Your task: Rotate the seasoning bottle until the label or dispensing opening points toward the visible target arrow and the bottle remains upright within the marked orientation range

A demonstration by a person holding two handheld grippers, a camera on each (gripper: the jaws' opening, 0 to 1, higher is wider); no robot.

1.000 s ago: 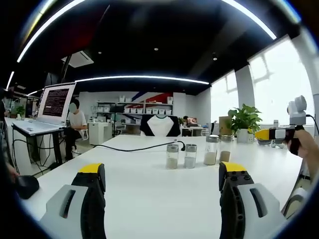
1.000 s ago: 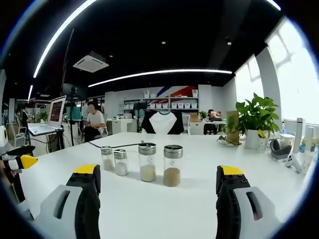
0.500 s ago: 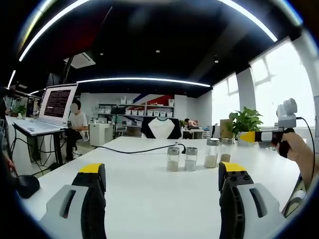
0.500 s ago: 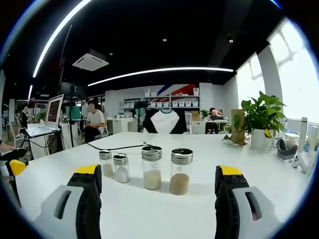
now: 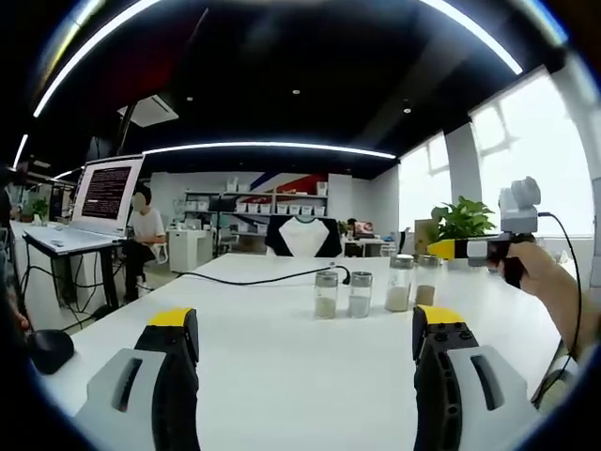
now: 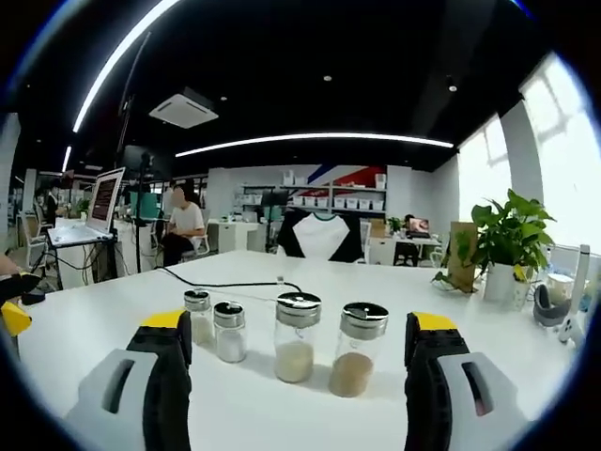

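Four clear seasoning bottles with metal lids are standing upright in a loose row on a white table point(image 6: 282, 413), all apart from one another. In the right gripper view, from left to right, they are: a small bottle point(image 6: 198, 317) and a second small bottle point(image 6: 229, 331), both holding pale powder; a larger white-filled bottle point(image 6: 297, 336); and a brown-filled bottle point(image 6: 358, 349). No target arrow or marked range is visible on the table, and no label can be made out, so which bottle is meant cannot be told.

The right gripper point(image 6: 291, 362) is hovering just short of the row with its jaws spread wide, holding nothing; the two larger bottles are sitting between the jaw lines but untouched. The left gripper point(image 5: 305, 352) is hanging well back from the row, likewise spread and empty. In its view the row is showing mid-table, and the right gripper point(image 5: 470, 249) is showing at the right in a person's hand point(image 5: 549, 282).

Risks, as judgement: the bottles are standing close together, so a wide jaw closing on one may be nudging or toppling its neighbour. A grip high on the smooth glass could tip the bottle during turning. With no arrow in sight, the turn may be ending at the wrong heading.

Also counted: one black cable point(image 5: 254, 278) lying across the table, one potted plant point(image 6: 507, 249), one open laptop point(image 5: 99, 202), and one seated person point(image 6: 183, 230) in the background.
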